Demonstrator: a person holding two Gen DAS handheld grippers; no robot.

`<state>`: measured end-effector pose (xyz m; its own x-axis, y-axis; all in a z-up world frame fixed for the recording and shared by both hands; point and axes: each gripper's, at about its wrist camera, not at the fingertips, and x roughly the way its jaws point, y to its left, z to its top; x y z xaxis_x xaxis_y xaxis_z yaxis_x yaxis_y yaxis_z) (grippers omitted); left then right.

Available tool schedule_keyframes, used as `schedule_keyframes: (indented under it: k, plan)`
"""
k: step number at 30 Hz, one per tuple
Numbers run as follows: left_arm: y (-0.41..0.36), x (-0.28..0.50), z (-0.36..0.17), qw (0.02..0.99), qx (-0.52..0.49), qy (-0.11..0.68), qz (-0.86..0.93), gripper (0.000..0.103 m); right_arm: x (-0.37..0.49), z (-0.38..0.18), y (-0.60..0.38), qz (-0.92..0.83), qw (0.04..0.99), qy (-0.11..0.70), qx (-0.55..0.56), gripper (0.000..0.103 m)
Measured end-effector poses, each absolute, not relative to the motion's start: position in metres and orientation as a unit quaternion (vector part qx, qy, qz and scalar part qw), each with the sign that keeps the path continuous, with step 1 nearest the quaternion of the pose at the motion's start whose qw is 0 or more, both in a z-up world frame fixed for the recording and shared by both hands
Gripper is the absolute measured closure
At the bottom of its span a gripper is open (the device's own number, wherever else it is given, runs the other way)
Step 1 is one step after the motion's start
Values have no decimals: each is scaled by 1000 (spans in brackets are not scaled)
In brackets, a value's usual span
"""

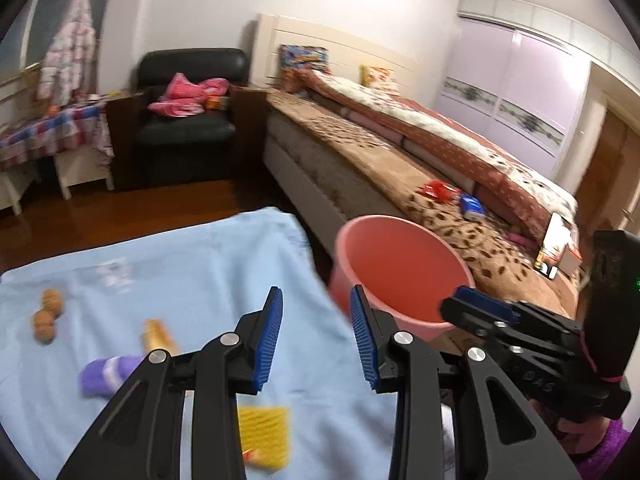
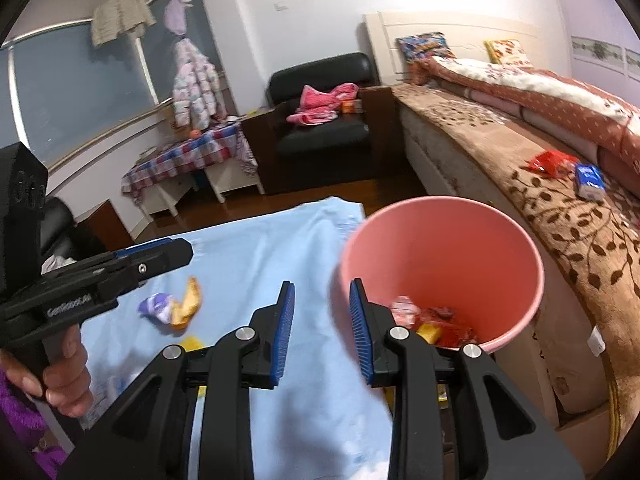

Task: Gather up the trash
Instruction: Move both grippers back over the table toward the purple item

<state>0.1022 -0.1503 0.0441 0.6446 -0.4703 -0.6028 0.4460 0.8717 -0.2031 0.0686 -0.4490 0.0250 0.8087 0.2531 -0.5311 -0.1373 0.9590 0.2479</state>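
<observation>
A pink bucket (image 2: 442, 268) is seen standing just past the right edge of a light blue cloth (image 2: 256, 264), between the cloth and a bed (image 2: 560, 216). Some trash (image 2: 434, 322) is seen lying at the bottom of the bucket: red, pink and yellow wrappers.

More trash is left on the cloth. A purple wrapper (image 2: 157, 307) is found touching an orange wrapper (image 2: 188, 304). In the left view, a yellow wrapper (image 1: 266, 434) is seen near the bottom edge, blurred, and two brown round things (image 1: 47, 315) are seen close together near the left edge of the cloth; what they are cannot be told.

The right gripper (image 2: 322, 334) is held over the cloth beside the bucket. Its jaws are partly open and nothing is held between them. The left gripper (image 1: 316, 340) is held over the cloth too, with its jaws partly open and empty. It is gripped by a hand (image 2: 60, 368) with a purple sleeve.

On the bed, a red packet (image 2: 550, 163) and a blue packet (image 2: 590, 181) are seen lying near each other. A black armchair (image 2: 320, 120) with pink clothes on it is seen behind, by the wall.
</observation>
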Motion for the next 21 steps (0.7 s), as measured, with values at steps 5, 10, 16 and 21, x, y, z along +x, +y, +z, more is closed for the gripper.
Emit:
schedule_keyframes:
  k: [5,10,16,21]
  plan:
    - [-95,86,48,920,-29,334,-204,69,55,31,-422,135,944,288,84,74]
    - [-43,73,51,930,-49,328,-156,69,49,33,-391,178,936,294,70,74]
    - [1,59,40,935,-59,333,-106,68,44,26,-358,225,923,309,39,74]
    - [25,56,17,925,-80,363,-81,68,44,14,-335,254,910,328,18,74]
